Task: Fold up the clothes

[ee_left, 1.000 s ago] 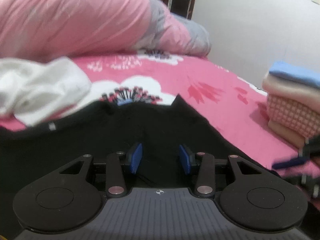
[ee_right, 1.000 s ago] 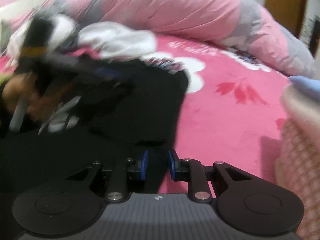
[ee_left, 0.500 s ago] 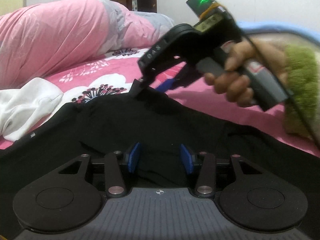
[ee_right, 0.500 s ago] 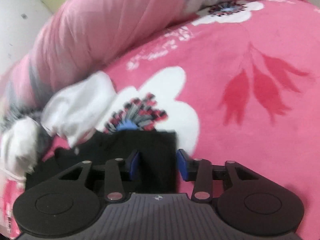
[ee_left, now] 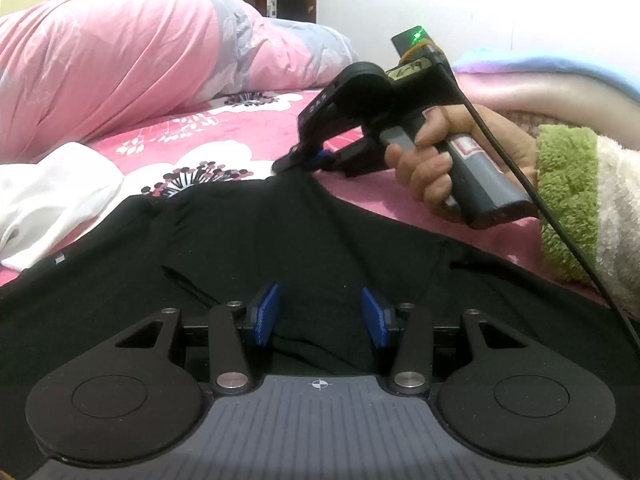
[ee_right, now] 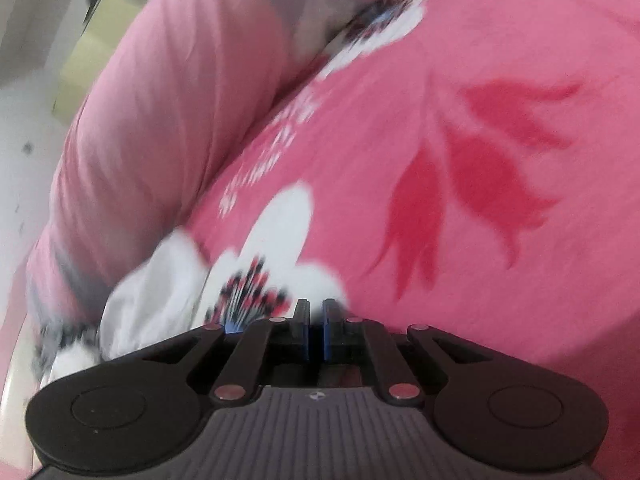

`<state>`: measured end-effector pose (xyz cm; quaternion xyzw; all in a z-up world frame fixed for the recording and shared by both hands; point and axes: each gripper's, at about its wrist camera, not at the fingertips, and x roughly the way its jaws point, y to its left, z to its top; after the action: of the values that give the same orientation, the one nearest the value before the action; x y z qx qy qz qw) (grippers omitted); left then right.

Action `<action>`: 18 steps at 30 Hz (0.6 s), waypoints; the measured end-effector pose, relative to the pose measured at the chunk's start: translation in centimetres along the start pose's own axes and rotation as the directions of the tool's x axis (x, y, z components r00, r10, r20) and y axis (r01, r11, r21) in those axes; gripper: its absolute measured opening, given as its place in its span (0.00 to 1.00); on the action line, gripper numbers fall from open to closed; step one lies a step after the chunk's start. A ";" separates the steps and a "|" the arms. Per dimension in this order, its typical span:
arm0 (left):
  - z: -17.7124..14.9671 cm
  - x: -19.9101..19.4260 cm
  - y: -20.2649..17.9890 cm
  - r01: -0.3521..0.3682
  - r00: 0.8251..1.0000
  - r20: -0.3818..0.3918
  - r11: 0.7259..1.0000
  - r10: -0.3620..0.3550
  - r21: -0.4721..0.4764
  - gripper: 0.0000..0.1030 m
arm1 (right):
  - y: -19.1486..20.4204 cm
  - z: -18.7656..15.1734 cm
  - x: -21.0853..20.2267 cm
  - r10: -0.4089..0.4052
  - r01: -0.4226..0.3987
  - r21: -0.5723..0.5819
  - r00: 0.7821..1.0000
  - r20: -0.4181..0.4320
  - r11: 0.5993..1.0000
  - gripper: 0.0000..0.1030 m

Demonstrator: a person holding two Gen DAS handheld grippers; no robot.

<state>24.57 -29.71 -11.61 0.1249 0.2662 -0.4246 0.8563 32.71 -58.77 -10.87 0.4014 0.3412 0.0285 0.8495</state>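
Lying at the left of the left wrist view, a white garment (ee_left: 52,204) is resting on the pink floral bedspread (ee_left: 224,136), just beside the black garment (ee_left: 248,240) that is spreading across the bed toward the camera. At the bottom centre, the left gripper (ee_left: 320,314) is standing with its blue pads apart; black cloth is lying between and beneath them, and no pad is pressing on it. Further right, the right gripper (ee_left: 298,162) is pinching the far corner of the black garment, and folds are fanning out from that point. A hand (ee_left: 460,152) in a green and cream sleeve (ee_left: 580,208) is holding its handle.

Half a second ago the right jaws were standing apart over this corner; they have just been closing and are now nearly together, with cloth caught between them. The right wrist view shows the pads almost meeting, though it is blurred. The corner is therefore probably secured, so the next fold can be drawn once the left gripper also takes hold.
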 end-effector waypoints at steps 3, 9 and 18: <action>0.0 0.0 0.1 0.004 1.000 0.000 1.000 -0.004 -0.005 0.44 | 0.0 0.5 -1.0 -0.049 0.048 0.020 0.998 0.045 0.999 0.08; 0.0 -0.4 1.0 0.038 0.999 0.017 0.997 -0.037 -0.060 0.44 | 7.0 -4.4 -7.3 -0.148 0.175 -0.439 0.984 0.095 0.881 0.08; 0.0 -0.5 4.9 0.030 1.000 0.016 0.961 -0.027 -0.274 0.44 | 5.4 -14.0 -12.1 -0.236 0.128 -0.775 0.971 -0.029 0.619 0.06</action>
<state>28.17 -26.40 -11.41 -0.0010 0.3189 -0.3967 0.8608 16.22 -49.71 -6.58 -0.0368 0.3890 0.1100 0.9139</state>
